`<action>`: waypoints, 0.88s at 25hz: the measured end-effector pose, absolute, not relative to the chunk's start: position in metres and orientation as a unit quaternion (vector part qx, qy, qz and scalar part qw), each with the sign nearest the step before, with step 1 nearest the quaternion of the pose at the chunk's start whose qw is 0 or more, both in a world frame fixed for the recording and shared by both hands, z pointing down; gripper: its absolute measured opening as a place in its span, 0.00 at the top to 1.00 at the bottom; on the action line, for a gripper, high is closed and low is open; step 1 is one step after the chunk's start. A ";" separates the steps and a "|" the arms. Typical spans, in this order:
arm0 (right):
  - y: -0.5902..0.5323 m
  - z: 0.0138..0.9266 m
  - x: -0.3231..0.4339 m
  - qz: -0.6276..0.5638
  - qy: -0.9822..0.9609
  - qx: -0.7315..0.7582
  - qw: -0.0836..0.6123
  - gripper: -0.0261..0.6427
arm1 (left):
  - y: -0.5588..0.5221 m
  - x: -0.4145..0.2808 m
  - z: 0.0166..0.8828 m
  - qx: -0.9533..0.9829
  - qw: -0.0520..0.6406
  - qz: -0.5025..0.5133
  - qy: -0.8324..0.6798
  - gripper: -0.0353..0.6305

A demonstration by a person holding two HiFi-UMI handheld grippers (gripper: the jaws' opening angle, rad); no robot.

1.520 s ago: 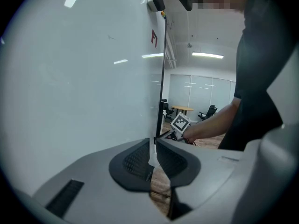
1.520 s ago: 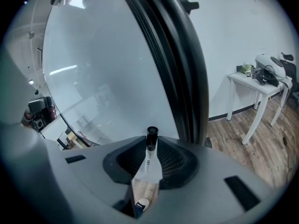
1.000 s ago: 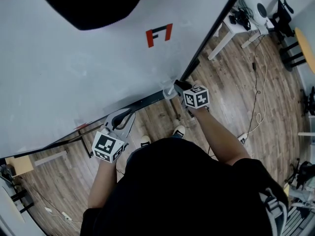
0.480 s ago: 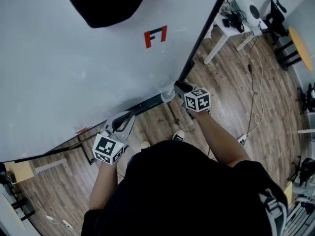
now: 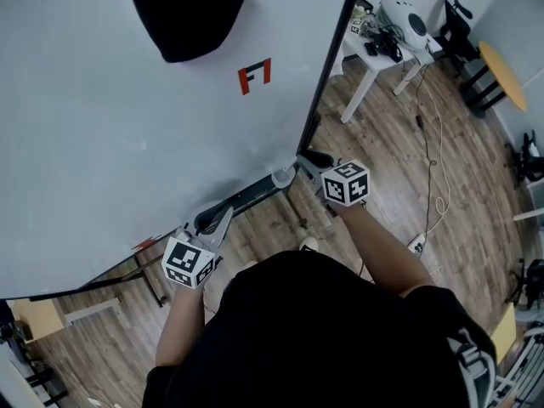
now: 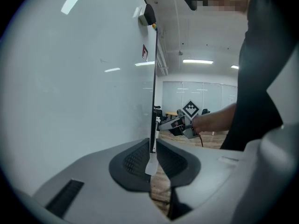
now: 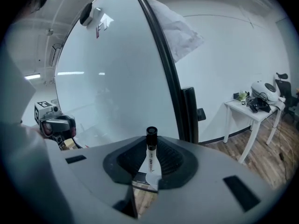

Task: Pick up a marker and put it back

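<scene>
head view: the left gripper and the right gripper both sit near the dark tray along the foot of the whiteboard. what the right one carries is only a pale blur here.

left gripper view: its jaws are drawn almost together, nothing between them, aimed along the whiteboard's edge.

right gripper view: its jaws pinch the marker, white-bodied, black cap pointing away, in front of the whiteboard's black frame.
</scene>
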State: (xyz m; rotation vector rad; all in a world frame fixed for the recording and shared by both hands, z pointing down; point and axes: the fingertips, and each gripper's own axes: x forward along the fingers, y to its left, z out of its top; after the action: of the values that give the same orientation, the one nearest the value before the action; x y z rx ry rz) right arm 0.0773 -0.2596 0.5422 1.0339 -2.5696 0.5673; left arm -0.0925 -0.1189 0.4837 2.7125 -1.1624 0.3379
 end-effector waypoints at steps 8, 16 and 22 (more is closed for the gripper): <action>-0.238 0.513 0.088 0.199 -0.897 0.373 0.130 0.87 | -0.120 -0.087 0.477 0.920 0.079 0.111 -0.368 0.87; -0.220 0.506 0.104 0.199 -0.890 0.390 0.124 0.87 | -0.120 -0.082 0.473 0.926 0.074 0.110 -0.353 0.87; -0.212 0.506 0.110 0.203 -0.886 0.400 0.118 0.87 | -0.121 -0.082 0.472 0.928 0.072 0.113 -0.348 0.87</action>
State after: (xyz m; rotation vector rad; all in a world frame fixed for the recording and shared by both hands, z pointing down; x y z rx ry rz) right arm 0.1095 -0.2124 0.5057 1.1708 -2.5927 0.5930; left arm -0.0816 -0.1213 0.4721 2.7881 -1.0453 0.3398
